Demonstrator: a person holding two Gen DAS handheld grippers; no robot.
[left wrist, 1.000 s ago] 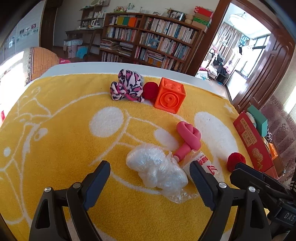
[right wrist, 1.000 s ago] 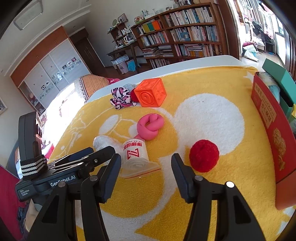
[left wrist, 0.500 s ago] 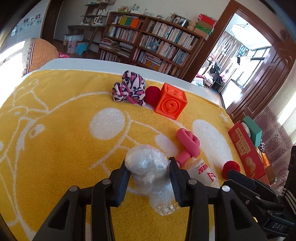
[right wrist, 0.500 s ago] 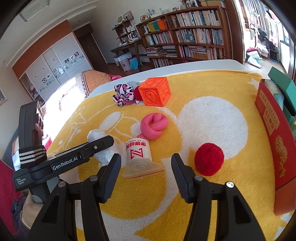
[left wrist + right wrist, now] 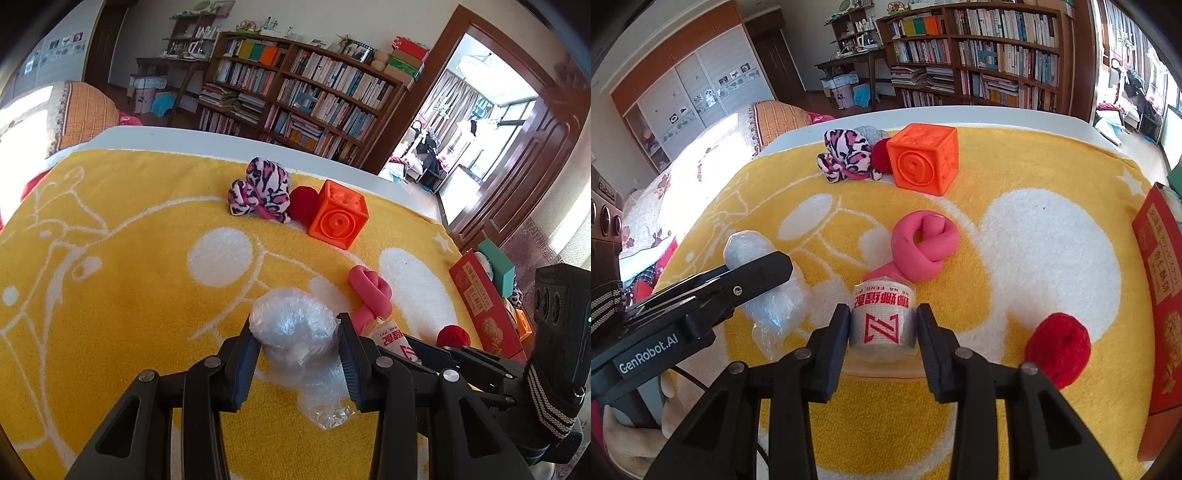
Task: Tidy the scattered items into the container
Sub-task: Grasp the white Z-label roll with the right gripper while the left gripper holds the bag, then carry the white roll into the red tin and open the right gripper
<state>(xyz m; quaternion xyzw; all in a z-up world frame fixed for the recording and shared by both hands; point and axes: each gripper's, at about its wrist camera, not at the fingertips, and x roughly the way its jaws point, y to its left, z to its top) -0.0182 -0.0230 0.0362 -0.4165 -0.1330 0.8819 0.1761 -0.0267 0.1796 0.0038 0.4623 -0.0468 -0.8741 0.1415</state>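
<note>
Currently, the left claw [image 5: 295, 354] is clamped across the crumpled clear plastic bundle [image 5: 295, 332], which lies on the yellow towel [image 5: 129, 240] covering the tabletop. The bundle appears light, soft and compressible; its slick film may slip, so a grip across the bulky middle is preferable to the loose tail. The right claw [image 5: 882, 328] is closing on the wrapped bandage roll [image 5: 882, 314], pads at its sides. This roll looks light and fairly firm. The red box [image 5: 1160, 280], presumably the container, stands at the towel's right edge.
</note>
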